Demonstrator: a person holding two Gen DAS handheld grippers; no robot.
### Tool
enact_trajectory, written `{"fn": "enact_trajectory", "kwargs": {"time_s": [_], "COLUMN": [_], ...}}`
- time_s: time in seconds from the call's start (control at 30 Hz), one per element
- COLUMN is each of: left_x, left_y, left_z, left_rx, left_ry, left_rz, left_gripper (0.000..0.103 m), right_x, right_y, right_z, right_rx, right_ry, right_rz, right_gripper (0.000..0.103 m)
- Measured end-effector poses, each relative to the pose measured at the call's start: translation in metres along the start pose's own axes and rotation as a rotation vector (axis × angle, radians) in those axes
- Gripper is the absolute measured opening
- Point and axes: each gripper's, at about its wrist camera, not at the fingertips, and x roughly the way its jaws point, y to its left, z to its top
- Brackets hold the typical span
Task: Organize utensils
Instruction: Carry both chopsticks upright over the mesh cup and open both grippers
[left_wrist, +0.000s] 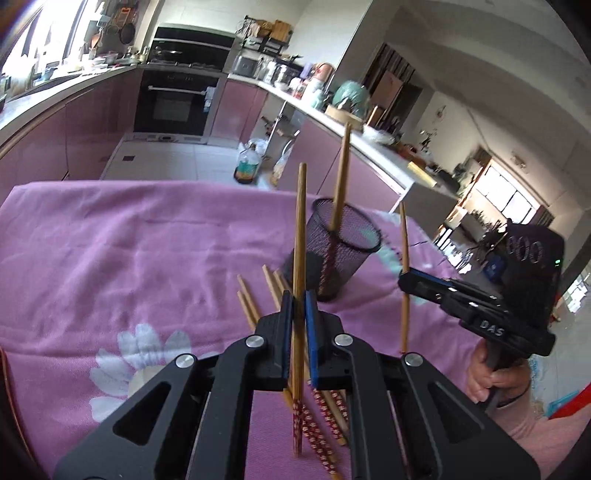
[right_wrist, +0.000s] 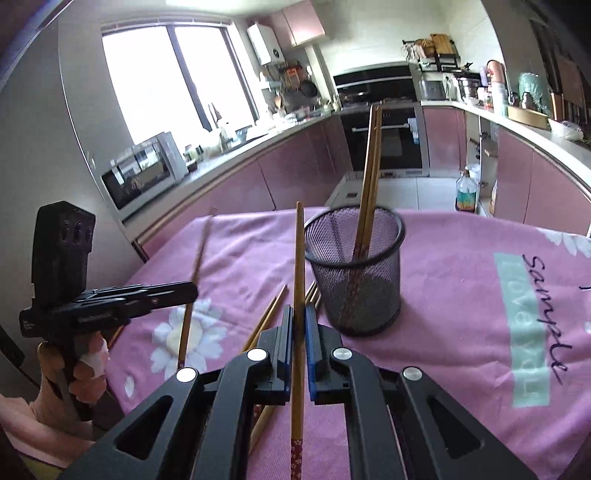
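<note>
A black mesh cup (left_wrist: 334, 247) stands on the pink cloth with chopsticks (left_wrist: 340, 177) leaning in it; it also shows in the right wrist view (right_wrist: 360, 269) with two chopsticks (right_wrist: 369, 177). My left gripper (left_wrist: 298, 299) is shut on one upright wooden chopstick (left_wrist: 299, 236), just in front of the cup. My right gripper (right_wrist: 299, 314) is shut on another upright chopstick (right_wrist: 298, 258), left of the cup. Several loose chopsticks (left_wrist: 255, 295) lie on the cloth under the grippers. Each gripper shows in the other's view, the right one (left_wrist: 406, 277) and the left one (right_wrist: 190, 290).
The table has a pink flowered cloth (left_wrist: 129, 258) with printed lettering (right_wrist: 546, 321). Behind it are pink kitchen cabinets, an oven (left_wrist: 173, 103) and an oil bottle (left_wrist: 246, 166) on the floor. A microwave (right_wrist: 144, 173) sits on the left counter.
</note>
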Motion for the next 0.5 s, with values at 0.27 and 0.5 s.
{"fn": "enact_trajectory", "kwargs": {"time_s": [0.27,0.5], "left_x": [-0.03,-0.037], "left_y": [-0.017,-0.026], "left_z": [0.023,0.05], "left_rx": [0.019,0.026], "left_ry": [-0.107,-0.171], "left_rz": [-0.076,-0.088], "left_gripper": [0.008,0.007], "right_x": [-0.022,-0.038], "right_y": [-0.008,-0.015], "right_z": [0.014,0.03], "right_rx": [0.009,0.003], "right_ry": [-0.08,-0.144], "right_rz": [0.001,-0.01], "right_gripper": [0.005,0.005]}}
